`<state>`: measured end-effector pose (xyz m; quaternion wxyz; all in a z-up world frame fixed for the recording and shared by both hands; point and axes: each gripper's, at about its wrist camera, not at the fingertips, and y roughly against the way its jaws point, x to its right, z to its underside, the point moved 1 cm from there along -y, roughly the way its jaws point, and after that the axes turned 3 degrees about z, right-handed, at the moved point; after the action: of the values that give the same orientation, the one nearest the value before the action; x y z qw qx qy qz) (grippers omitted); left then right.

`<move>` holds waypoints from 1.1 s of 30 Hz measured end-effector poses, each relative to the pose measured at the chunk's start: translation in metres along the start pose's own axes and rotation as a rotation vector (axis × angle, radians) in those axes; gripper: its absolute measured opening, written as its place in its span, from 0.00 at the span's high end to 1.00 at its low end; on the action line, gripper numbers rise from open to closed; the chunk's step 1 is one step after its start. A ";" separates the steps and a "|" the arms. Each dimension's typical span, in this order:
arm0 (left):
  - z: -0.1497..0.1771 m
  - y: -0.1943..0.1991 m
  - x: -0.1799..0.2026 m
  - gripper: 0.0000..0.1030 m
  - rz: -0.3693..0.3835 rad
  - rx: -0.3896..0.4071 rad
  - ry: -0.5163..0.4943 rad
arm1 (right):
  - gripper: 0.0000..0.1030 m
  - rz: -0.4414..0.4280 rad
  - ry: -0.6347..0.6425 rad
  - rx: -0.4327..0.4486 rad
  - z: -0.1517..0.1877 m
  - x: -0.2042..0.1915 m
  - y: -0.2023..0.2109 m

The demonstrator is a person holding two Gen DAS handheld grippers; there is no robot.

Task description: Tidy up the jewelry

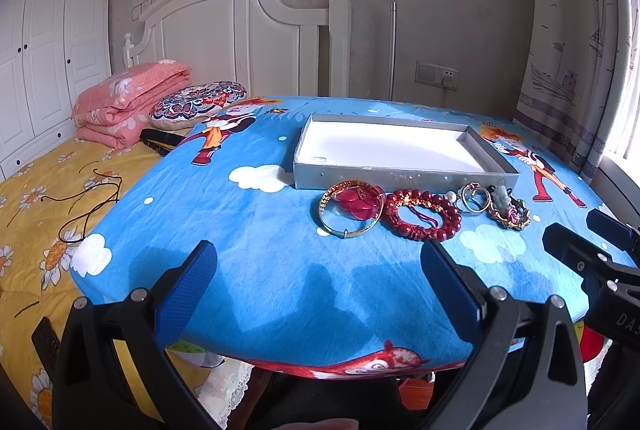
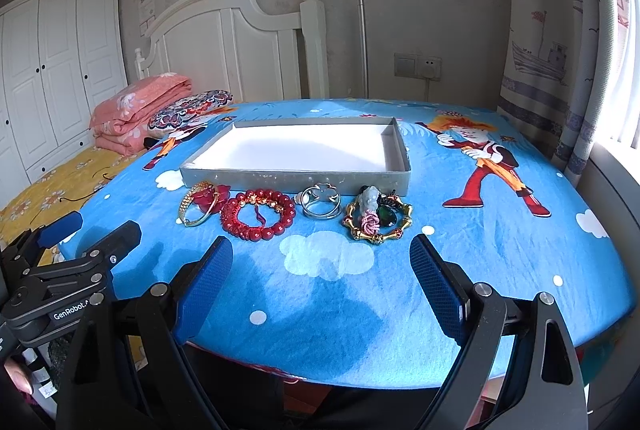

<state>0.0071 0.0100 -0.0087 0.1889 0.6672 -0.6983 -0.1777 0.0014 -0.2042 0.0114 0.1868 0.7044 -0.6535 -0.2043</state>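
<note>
An empty grey box [image 1: 344, 180] [image 2: 294, 182] with a white floor lies on the blue cartoon cloth. In front of it sits a row of jewelry: a gold bangle [image 1: 352, 210] [image 2: 199, 208] around a red piece, a red bead bracelet [image 1: 422, 216] [image 2: 258, 216], silver rings [image 1: 475, 199] [image 2: 321, 205], and a gold bracelet with a jade pendant [image 1: 509, 211] [image 2: 378, 220]. My left gripper [image 1: 320, 262] is open and empty, near the table's front edge. My right gripper [image 2: 322, 256] is open and empty, just short of the jewelry.
The table [image 1: 240, 230] stands beside a bed with a yellow floral cover [image 1: 40, 198], a folded pink quilt [image 1: 128, 102], a patterned cushion [image 1: 200, 104] and a black cord [image 1: 86, 204]. A curtain [image 2: 560, 50] and window are on the right.
</note>
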 end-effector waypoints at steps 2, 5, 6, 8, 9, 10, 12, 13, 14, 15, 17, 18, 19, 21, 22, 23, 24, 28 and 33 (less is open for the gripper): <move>0.000 0.000 0.000 0.04 0.000 0.000 0.001 | 0.18 -0.001 0.002 0.001 0.001 0.000 0.000; 0.001 0.001 0.000 0.04 -0.001 0.001 0.002 | 0.18 -0.001 0.000 0.000 0.001 0.000 0.000; 0.001 0.001 0.000 0.04 -0.001 0.001 0.001 | 0.18 -0.002 0.000 0.000 0.001 0.000 0.000; 0.001 0.001 -0.001 0.04 -0.001 0.002 0.002 | 0.18 -0.002 0.000 0.001 0.001 0.000 0.000; 0.001 0.001 -0.001 0.04 -0.001 0.002 0.003 | 0.18 -0.004 0.000 0.001 0.001 0.000 0.000; 0.000 0.001 0.000 0.04 -0.002 0.002 0.003 | 0.18 -0.005 0.000 0.001 0.001 -0.001 0.000; 0.001 0.001 0.000 0.04 -0.004 0.004 0.004 | 0.18 -0.006 -0.001 0.001 0.001 -0.001 0.000; 0.001 0.002 0.000 0.04 -0.005 0.005 0.004 | 0.18 -0.006 -0.001 0.001 0.001 -0.001 0.000; 0.000 0.002 0.000 0.04 -0.005 0.006 0.003 | 0.18 -0.005 0.000 0.001 0.001 -0.001 0.000; 0.000 0.002 0.000 0.04 -0.006 0.007 0.002 | 0.18 -0.006 -0.001 0.001 0.001 -0.001 0.000; 0.001 0.003 0.000 0.04 -0.007 0.009 0.002 | 0.18 -0.008 -0.002 0.002 0.001 -0.001 0.000; 0.001 0.003 0.000 0.04 -0.006 0.009 0.002 | 0.18 -0.011 -0.003 0.000 0.002 -0.001 -0.001; 0.001 0.003 0.000 0.04 -0.005 0.008 0.002 | 0.18 -0.013 -0.005 -0.002 0.002 -0.001 -0.001; 0.001 0.003 0.001 0.04 0.008 0.008 0.000 | 0.18 -0.024 -0.015 -0.005 0.002 0.000 -0.002; 0.001 0.004 0.002 0.04 0.011 0.012 -0.003 | 0.18 -0.033 -0.021 0.001 0.002 0.001 -0.001; 0.001 0.006 0.002 0.04 0.009 0.015 -0.007 | 0.18 -0.038 -0.027 0.005 0.002 0.002 0.000; 0.001 0.006 0.003 0.04 0.001 0.018 -0.012 | 0.18 -0.038 -0.028 0.005 0.002 0.002 0.000; 0.001 0.005 0.001 0.04 -0.004 0.013 -0.008 | 0.18 -0.030 -0.037 -0.014 0.003 0.006 -0.004; 0.004 -0.005 0.005 0.04 0.045 -0.052 -0.024 | 0.18 0.021 -0.037 -0.026 0.004 0.013 -0.011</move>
<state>0.0093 0.0047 -0.0149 0.2019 0.6441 -0.7103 -0.1997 0.0090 -0.2161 0.0017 0.1859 0.6912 -0.6614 -0.2241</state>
